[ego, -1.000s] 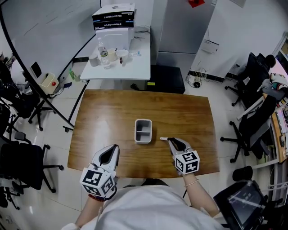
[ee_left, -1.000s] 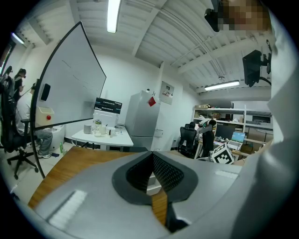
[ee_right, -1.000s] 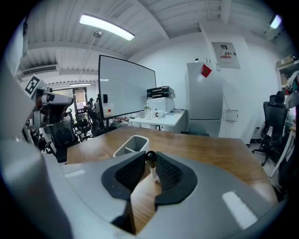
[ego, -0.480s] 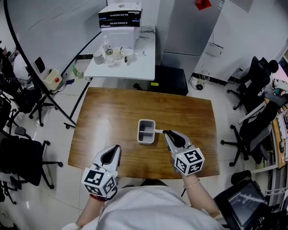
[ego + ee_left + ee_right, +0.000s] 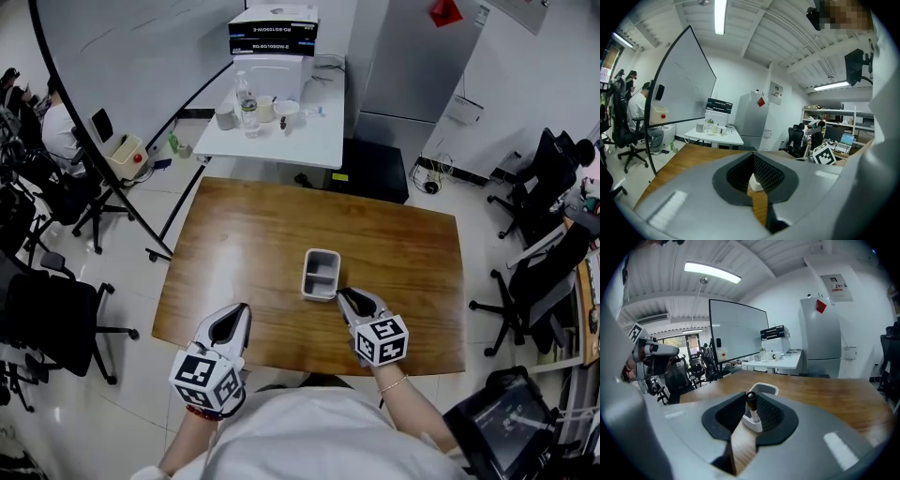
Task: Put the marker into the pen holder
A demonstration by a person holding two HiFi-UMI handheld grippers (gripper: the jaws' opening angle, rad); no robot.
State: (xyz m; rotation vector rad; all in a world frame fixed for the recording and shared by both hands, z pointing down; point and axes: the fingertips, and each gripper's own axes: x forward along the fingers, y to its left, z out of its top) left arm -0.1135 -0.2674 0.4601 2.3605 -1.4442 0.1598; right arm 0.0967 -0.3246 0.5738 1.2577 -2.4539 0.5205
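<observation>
Nearest to me, the person in a white top [image 5: 309,436] leans over the wooden tabletop [image 5: 253,234], a pair of tongs in each hand. The left tongs [image 5: 240,309] hang over the near edge. Their pads are parted only a little, and I can see bare wood through the gap with nothing between them. The square-patterned cube [image 5: 204,377] sits at their back end, over the hand.

The right tongs [image 5: 342,293] reach further in and are closed on the marker [image 5: 751,398]. It stands almost upright between the pads, dark cap on top, its pale barrel running down out of the grip. The tips of these tongs are right at the near right corner of the pen holder [image 5: 322,251], a small white box near the middle of the tabletop. The marker's lower end is down by the holder's near end, but I cannot tell whether it is inside yet.

Past the far edge stands a second, white tabletop [image 5: 286,141] carrying a water bottle [image 5: 247,94], a few cups and stacked boxes [image 5: 274,28]. A large whiteboard [image 5: 131,56] leans off to the left of it, and a tall grey cabinet [image 5: 412,56] stands to the right. Black office chairs [image 5: 47,319] ring the room on both sides.
</observation>
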